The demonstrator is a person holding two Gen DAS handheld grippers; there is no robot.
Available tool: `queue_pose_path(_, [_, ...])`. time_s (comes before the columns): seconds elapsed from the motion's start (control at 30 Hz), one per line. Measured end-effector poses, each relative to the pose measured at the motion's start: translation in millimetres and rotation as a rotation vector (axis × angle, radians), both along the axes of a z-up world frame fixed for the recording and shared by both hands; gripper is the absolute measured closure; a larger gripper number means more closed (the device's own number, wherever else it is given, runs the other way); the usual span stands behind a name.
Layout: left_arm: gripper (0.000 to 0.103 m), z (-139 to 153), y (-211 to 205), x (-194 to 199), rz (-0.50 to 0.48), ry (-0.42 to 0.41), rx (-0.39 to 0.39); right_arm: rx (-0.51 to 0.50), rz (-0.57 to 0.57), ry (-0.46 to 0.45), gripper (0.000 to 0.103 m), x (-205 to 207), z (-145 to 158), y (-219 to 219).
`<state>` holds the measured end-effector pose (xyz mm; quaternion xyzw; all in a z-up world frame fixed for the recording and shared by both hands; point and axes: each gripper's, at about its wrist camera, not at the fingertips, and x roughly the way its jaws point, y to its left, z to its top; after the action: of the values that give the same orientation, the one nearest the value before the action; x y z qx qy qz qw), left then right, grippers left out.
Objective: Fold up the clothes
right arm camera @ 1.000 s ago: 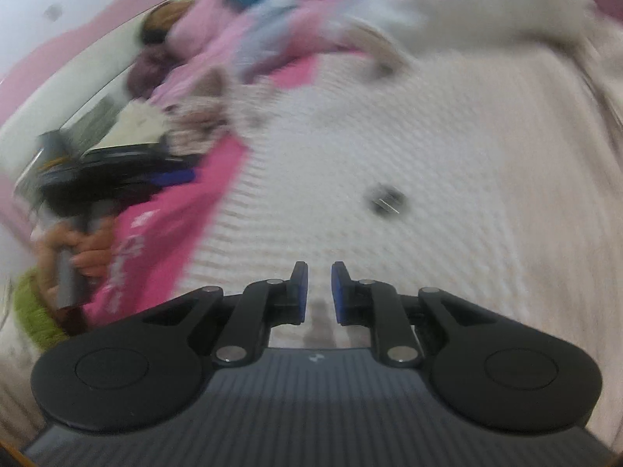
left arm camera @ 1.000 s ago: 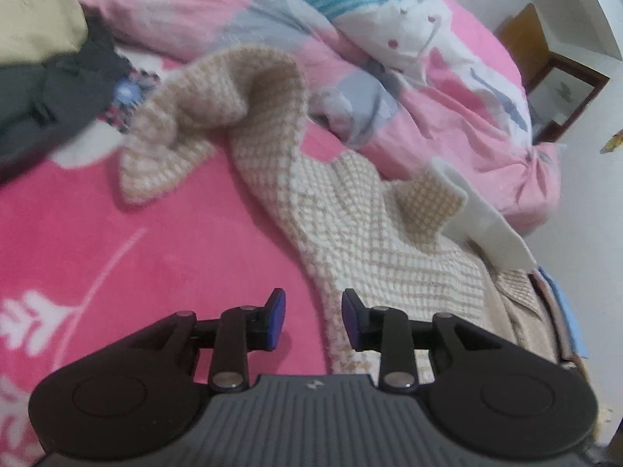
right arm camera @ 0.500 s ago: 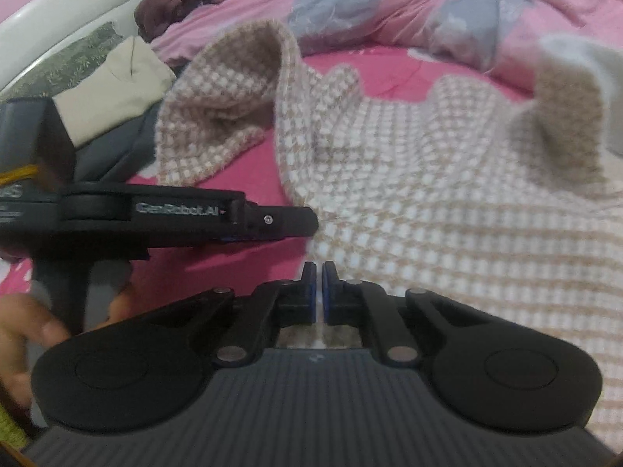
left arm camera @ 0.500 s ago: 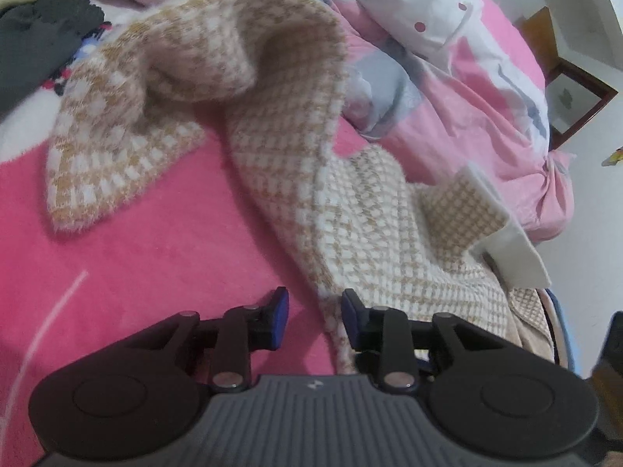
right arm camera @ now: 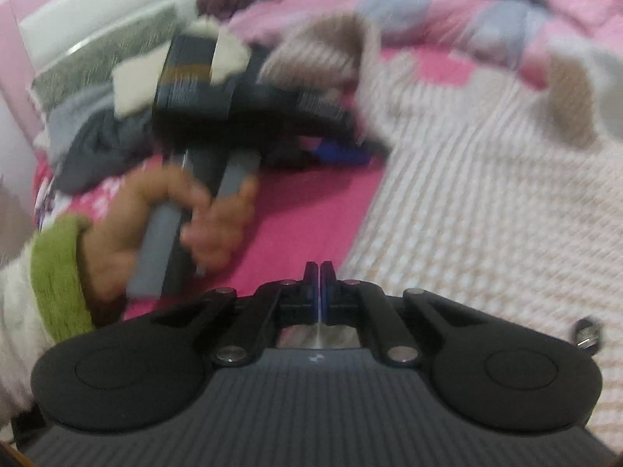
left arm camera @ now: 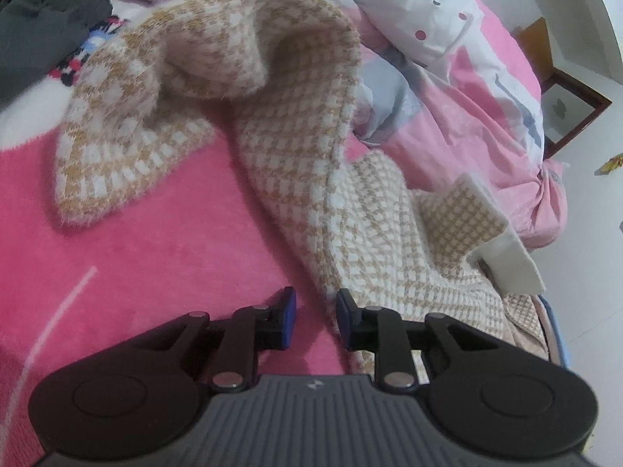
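The left gripper's fingers stand a little apart and have just been closing; between them lies only pink blanket, with the edge of the houndstooth knit sweater brushing the inner face of the right-hand finger. Nothing is pinched yet, so I judge this hand is lining up on that edge to take it for a fold. The left gripper points down at the bed, low over the blanket.

The sweater spreads from its body on the right, up over a humped sleeve, and down to a cuff on the left. Its far corner is flipped up, showing white lining.

The right gripper has its fingers pressed together; a thin pale sliver shows in the slit behind them, but through the blur I cannot tell whether it is cloth. The sweater's body lies just to its right. The person's left hand shows there, green cuff at the wrist, gripping the other tool's handle.
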<state>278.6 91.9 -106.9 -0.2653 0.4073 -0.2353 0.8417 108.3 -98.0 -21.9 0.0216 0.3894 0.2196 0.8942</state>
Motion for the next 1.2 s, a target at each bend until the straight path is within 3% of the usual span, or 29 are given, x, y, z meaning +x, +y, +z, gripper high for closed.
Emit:
queue_pose_path(0.17, [0.079, 0, 0, 0, 0.002, -0.002, 0.003, 0.077, -0.102, 0.1, 0.103, 44, -15, -17])
queue_pose_path(0.27, [0.079, 1, 0, 1, 0.003, -0.001, 0.002, 0.1, -0.116, 0.144, 0.103, 38, -29, -17])
queue_pose_path(0.9, [0.08, 0, 1, 1, 0.003, -0.009, 0.007, 0.105, 0.017, 0.302, 0.103, -138, -14, -9])
queue_pose_path(1.07, [0.081, 0, -1, -1, -0.004, -0.03, 0.027, 0.088, 0.06, 0.336, 0.102, -154, -3, -8])
queue_pose_path(1.2, [0.081, 1, -4, -3, -0.006, -0.045, 0.041, 0.102, 0.048, 0.277, 0.102, -142, 2, -9])
